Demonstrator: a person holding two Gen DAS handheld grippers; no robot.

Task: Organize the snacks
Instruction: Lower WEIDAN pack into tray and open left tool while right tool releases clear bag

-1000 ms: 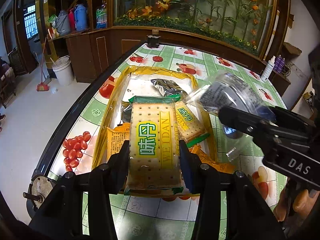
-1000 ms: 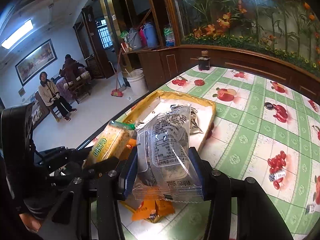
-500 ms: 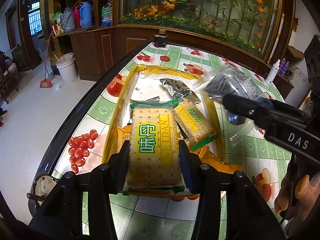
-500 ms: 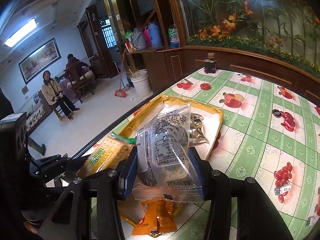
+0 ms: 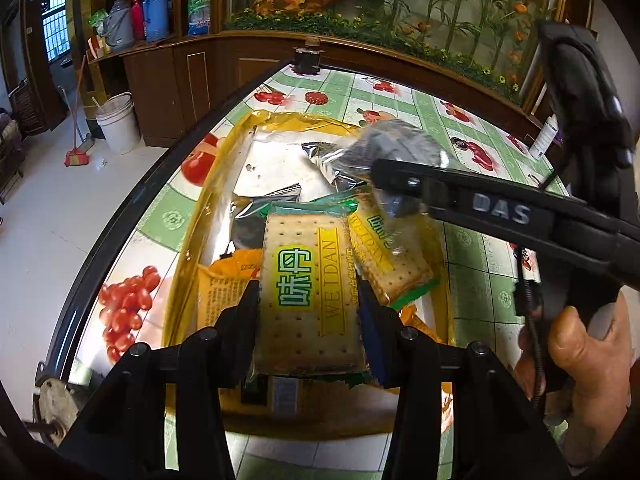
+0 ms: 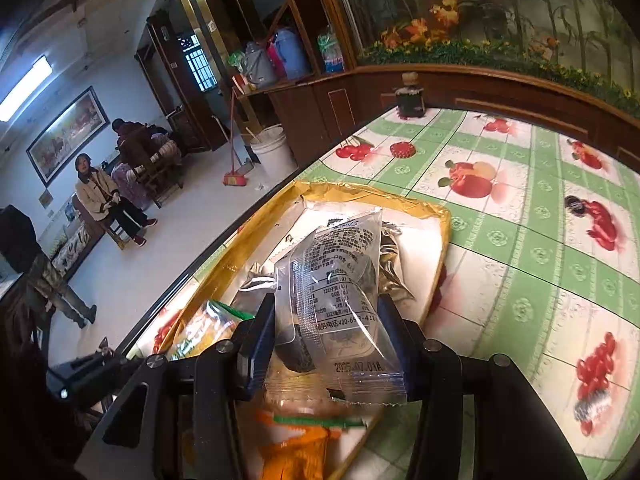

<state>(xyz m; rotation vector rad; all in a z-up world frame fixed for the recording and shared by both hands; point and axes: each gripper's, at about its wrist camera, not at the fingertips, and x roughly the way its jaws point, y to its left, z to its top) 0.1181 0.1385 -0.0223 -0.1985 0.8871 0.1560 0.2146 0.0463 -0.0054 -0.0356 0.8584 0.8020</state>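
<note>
Crackers sit clamped in my left gripper; my right gripper pinches a clear packet, tray at twelve o'clock.

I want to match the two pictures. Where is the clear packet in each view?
Left wrist view: clear packet upper right of centre, over the tray, in the right gripper.
Right wrist view: clear packet at bottom centre, clamped between the fingers.
Shared landmark: the white bucket on the floor.

Glossy clear plastic wrapper; shiny gold foil tray; smooth tablecloth.
</note>
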